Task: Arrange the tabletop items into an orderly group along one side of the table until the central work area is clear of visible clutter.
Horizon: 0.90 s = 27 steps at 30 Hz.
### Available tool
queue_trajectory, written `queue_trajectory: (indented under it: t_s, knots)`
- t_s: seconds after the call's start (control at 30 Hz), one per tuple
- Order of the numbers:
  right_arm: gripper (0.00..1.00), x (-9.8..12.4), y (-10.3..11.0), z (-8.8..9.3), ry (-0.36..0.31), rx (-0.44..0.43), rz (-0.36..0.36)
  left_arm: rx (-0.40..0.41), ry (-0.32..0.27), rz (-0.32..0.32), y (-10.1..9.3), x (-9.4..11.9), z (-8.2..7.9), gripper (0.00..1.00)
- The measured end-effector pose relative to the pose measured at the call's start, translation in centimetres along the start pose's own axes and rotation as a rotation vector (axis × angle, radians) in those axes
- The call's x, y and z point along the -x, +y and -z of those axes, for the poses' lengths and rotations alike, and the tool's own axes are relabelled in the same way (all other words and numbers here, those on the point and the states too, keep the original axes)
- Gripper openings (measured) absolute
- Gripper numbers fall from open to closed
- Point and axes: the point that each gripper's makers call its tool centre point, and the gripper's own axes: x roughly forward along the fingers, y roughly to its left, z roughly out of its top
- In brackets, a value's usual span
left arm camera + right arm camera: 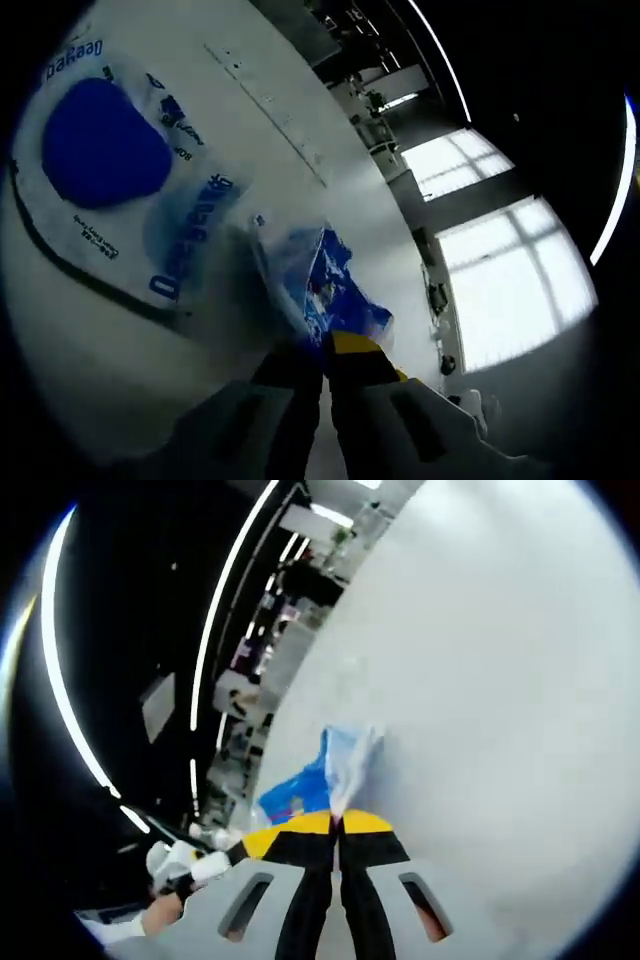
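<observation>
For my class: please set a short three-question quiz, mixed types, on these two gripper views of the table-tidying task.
1. True or false: the left gripper is shut on the blue plastic wrapper.
2. What colour is the big shape on the printed bag?
3. The right gripper pinches: A) a cup B) the wrapper C) nothing.

Key: 1 true; 2 blue; 3 B.

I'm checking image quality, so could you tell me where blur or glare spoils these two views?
Left gripper view: the windows are blown out, and the blue-and-white bag is motion-blurred near the jaws. Right gripper view: ceiling light strips streak brightly, and the tabletop looks featureless.
</observation>
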Motion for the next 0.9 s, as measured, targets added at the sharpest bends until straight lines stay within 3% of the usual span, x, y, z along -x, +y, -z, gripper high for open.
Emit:
queue_trajectory:
  t_s: [0.2,0.4,0.47,0.67,0.77,0.83,0.9]
  knots:
    - [0.00,-0.7,-0.4,0.1,0.014,0.000,0.006,0.067,-0.013,-0.046,1.4,-0.5,-0.2,0.00]
    - [0.01,-0.8,-1.0,1.0,0.057,-0.067,0.008,0.099,-0.024,-0.077,2.4,-0.3,-0.3,0.00]
    - [0.05,-0.6,-1.5,1.3,0.059,-0.106,0.012,0.110,-0.027,-0.080,2.6,-0.4,-0.2,0.00]
    - [0.05,1.5,-2.0,1.1,0.063,-0.092,0.020,0.131,-0.034,-0.102,3.4,-0.4,-0.3,0.00]
    - [0.00,2.7,-2.7,1.2,0.084,-0.026,0.051,0.136,-0.034,-0.106,3.7,-0.5,-0.3,0.00]
    - [0.00,3.6,-2.2,1.0,0.115,0.136,0.047,0.136,-0.031,-0.112,3.8,-0.6,-0.2,0.00]
    - [0.00,3.6,-0.5,0.5,0.114,0.224,0.004,0.137,-0.032,-0.114,3.9,-0.6,-0.1,0.00]
